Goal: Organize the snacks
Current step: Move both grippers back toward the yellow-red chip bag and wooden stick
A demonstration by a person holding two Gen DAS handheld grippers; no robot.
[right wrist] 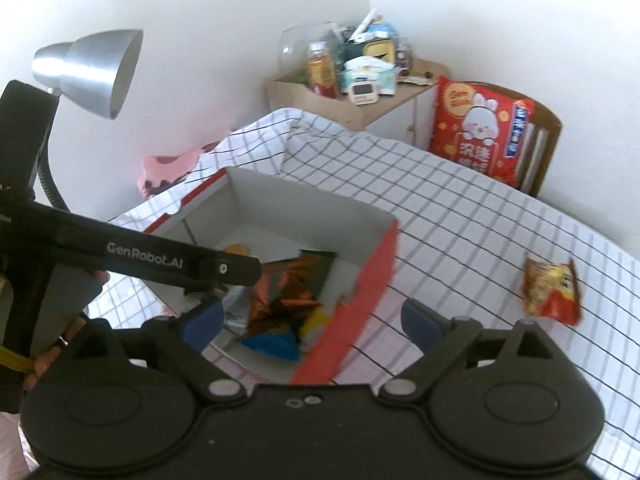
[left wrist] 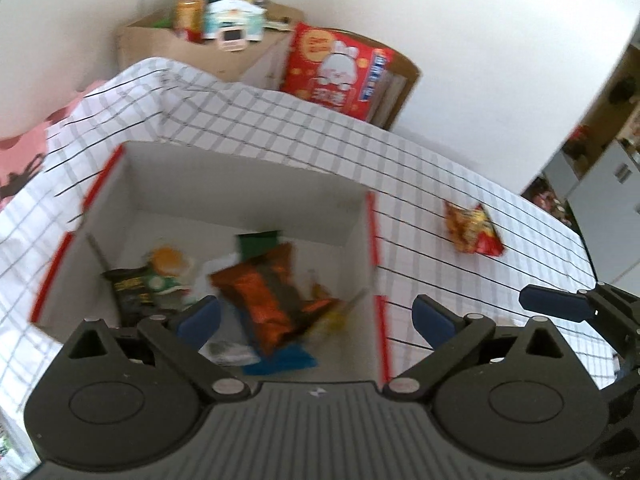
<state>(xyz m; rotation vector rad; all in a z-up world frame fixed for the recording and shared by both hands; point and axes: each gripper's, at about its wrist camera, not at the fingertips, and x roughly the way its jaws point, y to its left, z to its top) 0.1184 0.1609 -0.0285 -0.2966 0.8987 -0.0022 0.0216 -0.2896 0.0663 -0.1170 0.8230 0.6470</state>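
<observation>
In the left wrist view, the left gripper (left wrist: 316,316) has its jaws spread wide and nothing is between them. Just ahead of it and below stands one white box (left wrist: 248,184) with red edges. Inside it lie several snack packets in a pile; the exact count is hard to tell, but the orange packet (left wrist: 268,296) lies on top. One more red and yellow packet (left wrist: 474,230) lies alone on the checked cloth (left wrist: 280,120), ahead and to the right of the gripper, outside the box. One finger of the right gripper (left wrist: 556,303) shows at the right edge.

In the right wrist view, the right gripper (right wrist: 312,320) is also wide and empty. The box (right wrist: 312,204) is ahead and left, its red wall just in front of the jaws. The single packet (right wrist: 552,292) lies ahead to the right. The left gripper's arm (right wrist: 160,258) crosses the left side and hides part of the box. One silver lamp (right wrist: 92,68) stands further left.
</observation>
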